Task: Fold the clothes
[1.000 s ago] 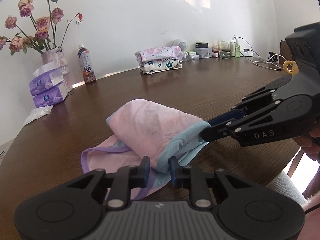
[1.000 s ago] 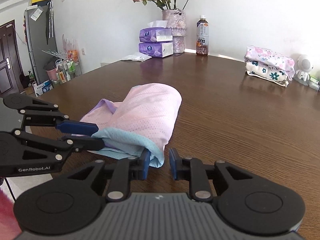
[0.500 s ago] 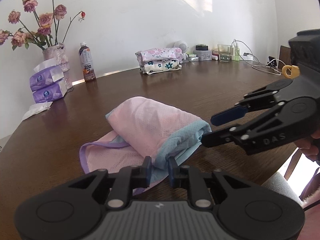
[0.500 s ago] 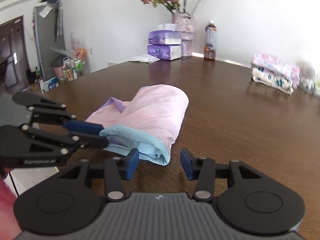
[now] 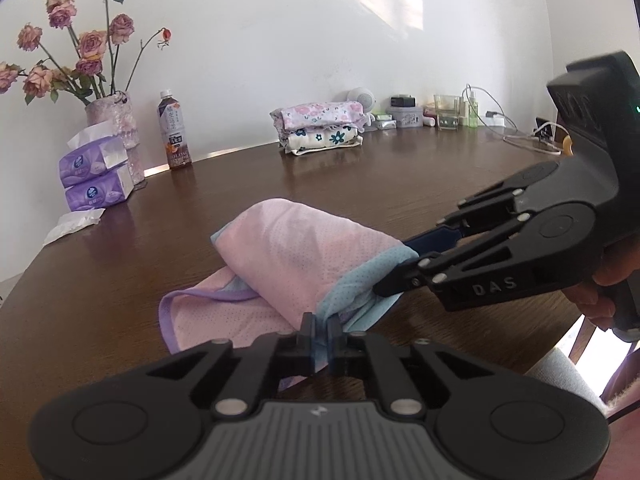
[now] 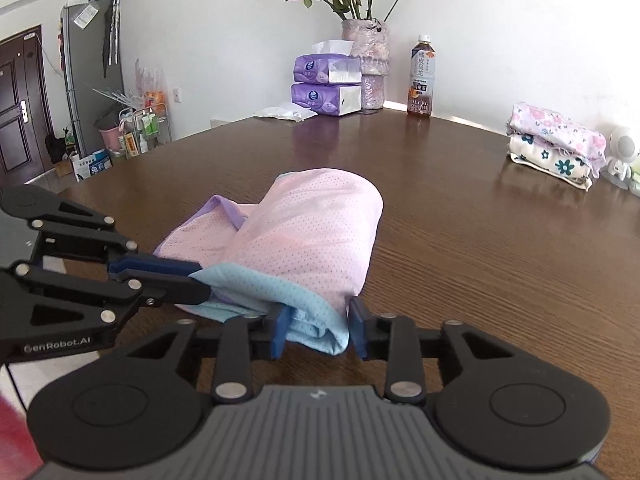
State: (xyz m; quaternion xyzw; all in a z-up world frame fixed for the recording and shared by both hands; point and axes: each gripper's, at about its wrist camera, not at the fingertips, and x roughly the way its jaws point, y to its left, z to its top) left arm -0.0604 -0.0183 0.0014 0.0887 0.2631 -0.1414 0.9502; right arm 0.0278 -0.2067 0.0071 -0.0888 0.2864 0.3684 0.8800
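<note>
The pink garment (image 6: 316,232) lies half-folded on the tabletop (image 6: 500,260), directly ahead of both tools, its long axis running away from them toward the far wall. The blue hem (image 6: 280,292) is the near edge. The left tool (image 5: 320,330) is clamped on that hem at its left end. The right tool (image 6: 318,328) stands partly apart, its fingers (image 6: 280,330) straddling the hem's right corner (cloth between them, not yet gripped). Judgement: the right tool must close before the hem can be carried forward over the fold.
</note>
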